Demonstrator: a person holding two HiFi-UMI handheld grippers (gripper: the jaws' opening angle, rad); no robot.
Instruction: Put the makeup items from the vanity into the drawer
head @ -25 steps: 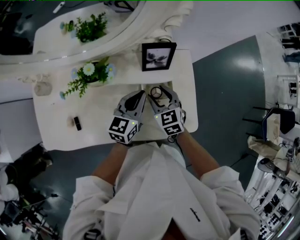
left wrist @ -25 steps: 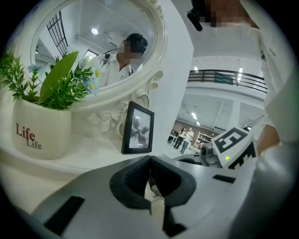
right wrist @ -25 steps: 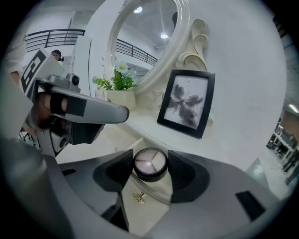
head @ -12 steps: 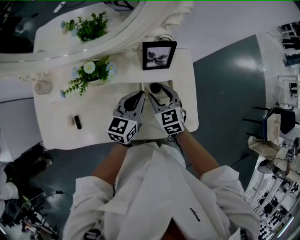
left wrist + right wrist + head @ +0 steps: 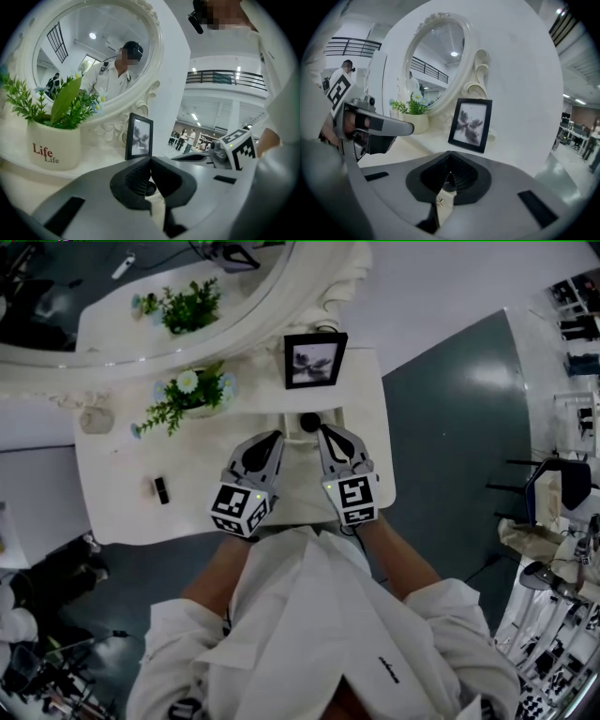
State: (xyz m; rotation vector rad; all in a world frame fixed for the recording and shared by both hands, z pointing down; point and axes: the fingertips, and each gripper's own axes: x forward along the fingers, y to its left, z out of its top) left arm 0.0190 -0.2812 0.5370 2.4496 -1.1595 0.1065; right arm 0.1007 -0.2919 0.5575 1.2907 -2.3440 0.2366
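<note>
A round black makeup compact (image 5: 308, 421) lies on the white vanity top (image 5: 122, 507), just below the photo frame (image 5: 314, 360). My right gripper (image 5: 323, 430) sits right beside it with its jaws just closed, tips together and nothing between them (image 5: 449, 153). My left gripper (image 5: 276, 437) is on the compact's left, also shut and empty (image 5: 150, 160); the compact (image 5: 151, 188) peeks through under its tips. A small black lipstick-like tube (image 5: 161, 489) lies far left on the vanity.
A potted plant (image 5: 192, 395) in a white pot (image 5: 52, 149) stands left of the frame (image 5: 139, 137), against the oval mirror (image 5: 141, 296). The vanity's right edge (image 5: 386, 456) drops to a dark floor. My white-sleeved arms reach in from below.
The right gripper's jaws stood spread around the round compact; now they are shut, raised, and just right of it. The compact stays on the vanity. The left gripper rose slightly.
</note>
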